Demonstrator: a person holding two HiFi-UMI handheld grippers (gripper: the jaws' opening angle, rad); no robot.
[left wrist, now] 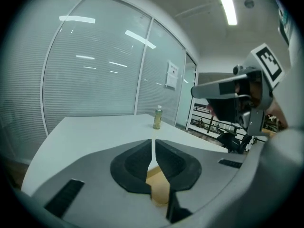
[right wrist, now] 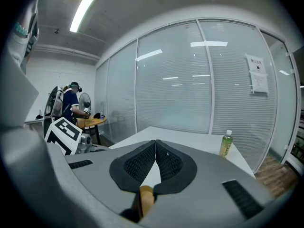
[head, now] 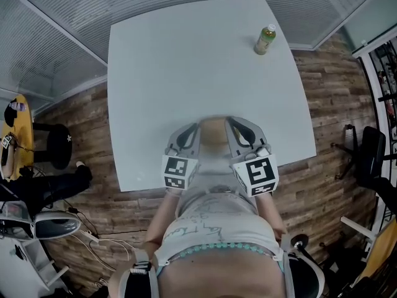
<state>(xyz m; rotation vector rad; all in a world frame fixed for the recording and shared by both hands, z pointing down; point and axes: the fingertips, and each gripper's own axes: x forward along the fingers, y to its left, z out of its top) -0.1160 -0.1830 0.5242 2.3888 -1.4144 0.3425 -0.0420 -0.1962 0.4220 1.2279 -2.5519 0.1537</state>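
The left gripper point(left wrist: 153, 140) and right gripper point(right wrist: 155, 141), both closed on nothing, hang over the white table's point(head: 186, 73) near edge, while the green tea bottle point(head: 265, 40) stands untouched near its far right corner.

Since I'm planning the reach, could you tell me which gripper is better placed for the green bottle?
Right, probably. The bottle stands near the far right corner of the table, nearer the right gripper; the left gripper would have to cross. Both are shut, empty.

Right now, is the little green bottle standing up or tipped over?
Standing up. The small green plastic bottle sits on its base on the white table, white cap on top.
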